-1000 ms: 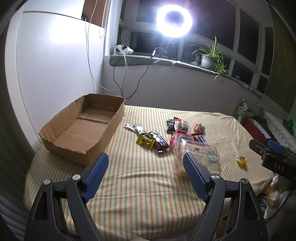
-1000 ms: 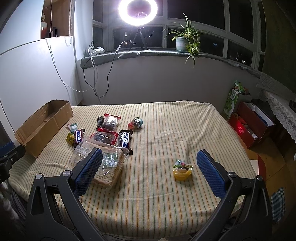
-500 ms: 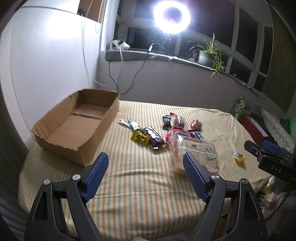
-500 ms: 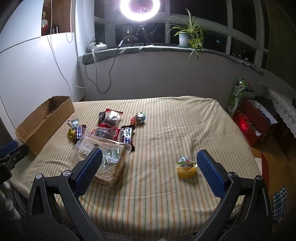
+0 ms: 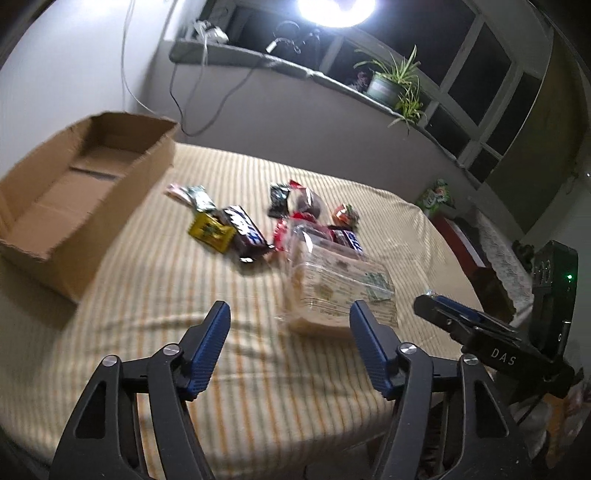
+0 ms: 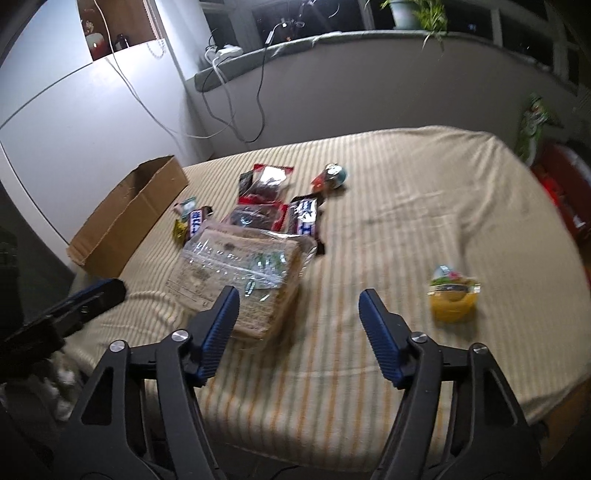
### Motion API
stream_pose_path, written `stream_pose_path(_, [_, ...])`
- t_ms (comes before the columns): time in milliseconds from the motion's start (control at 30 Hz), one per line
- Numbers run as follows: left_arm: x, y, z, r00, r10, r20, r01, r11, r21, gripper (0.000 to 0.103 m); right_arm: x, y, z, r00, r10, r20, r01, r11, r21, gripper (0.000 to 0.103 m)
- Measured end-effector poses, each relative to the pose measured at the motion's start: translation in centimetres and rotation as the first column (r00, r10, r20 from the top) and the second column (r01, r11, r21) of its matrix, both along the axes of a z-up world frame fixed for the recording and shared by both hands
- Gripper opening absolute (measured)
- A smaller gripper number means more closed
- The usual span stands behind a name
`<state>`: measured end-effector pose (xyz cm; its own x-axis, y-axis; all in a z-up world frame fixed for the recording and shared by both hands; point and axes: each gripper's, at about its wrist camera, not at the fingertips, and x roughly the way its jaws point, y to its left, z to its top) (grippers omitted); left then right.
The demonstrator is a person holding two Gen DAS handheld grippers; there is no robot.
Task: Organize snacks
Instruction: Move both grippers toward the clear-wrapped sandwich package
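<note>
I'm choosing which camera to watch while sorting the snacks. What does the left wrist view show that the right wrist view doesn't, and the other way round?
Only the left wrist view looks into the box, which holds nothing, and it catches the ring light at its top edge.

Only the right wrist view shows the yellow cup, lying apart from the other snacks.

Both show the bread bag, the snack pile beyond it, the striped cloth and both claws, left and right, open with nothing between them.

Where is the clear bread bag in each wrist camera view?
Left wrist view: bread bag right of centre, just beyond the right jaw.
Right wrist view: bread bag left of centre, beyond the left jaw.
Shared landmark: cardboard box, left of the bag in both.
</note>
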<state>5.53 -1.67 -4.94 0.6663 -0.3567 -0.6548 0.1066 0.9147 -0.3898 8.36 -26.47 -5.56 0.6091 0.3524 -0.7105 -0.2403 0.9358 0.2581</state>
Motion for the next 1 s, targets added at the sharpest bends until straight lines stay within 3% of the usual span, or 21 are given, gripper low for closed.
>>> stream_pose_path(133, [1.1, -0.5, -0.7, 0.999, -0.031, -0.03, 0.029, 0.999, -0.042, 0.062, 1.2, 0.4, -1.2, 0.998, 0.043, -0.056, -0.039, 0.996, 0.076, 0.069])
stream_pose_path(333, [2.5, -1.0, -1.6, 0.996, -0.058, -0.064, 0.054, 0.996, -0.064, 0.053, 2.2, 1.2, -2.4, 0.993, 0.072, -0.094, -0.063, 0.993, 0.099, 0.068])
stream_pose_path(567, [3.3, -1.1, -2.5, 0.994, -0.07, -0.089, 0.065, 0.996, -0.061, 0.051, 3.1, 1.2, -3.5, 0.984, 0.098, -0.147, -0.075, 0.986, 0.15, 0.067])
stream_pose_path(867, [4.0, -1.2, -3.3, 0.989, -0.096, -0.111, 0.088, 0.993, -0.077, 0.05, 3.6, 1.5, -4.3, 0.974, 0.141, -0.178, -0.101, 0.971, 0.217, 0.054])
stream_pose_path(1000, [4.0, -1.3, -3.3, 0.99, -0.098, -0.105, 0.09, 0.993, -0.073, 0.047, 3.6, 1.8, -4.2, 0.974, 0.143, -0.174, -0.107, 0.974, 0.201, 0.053])
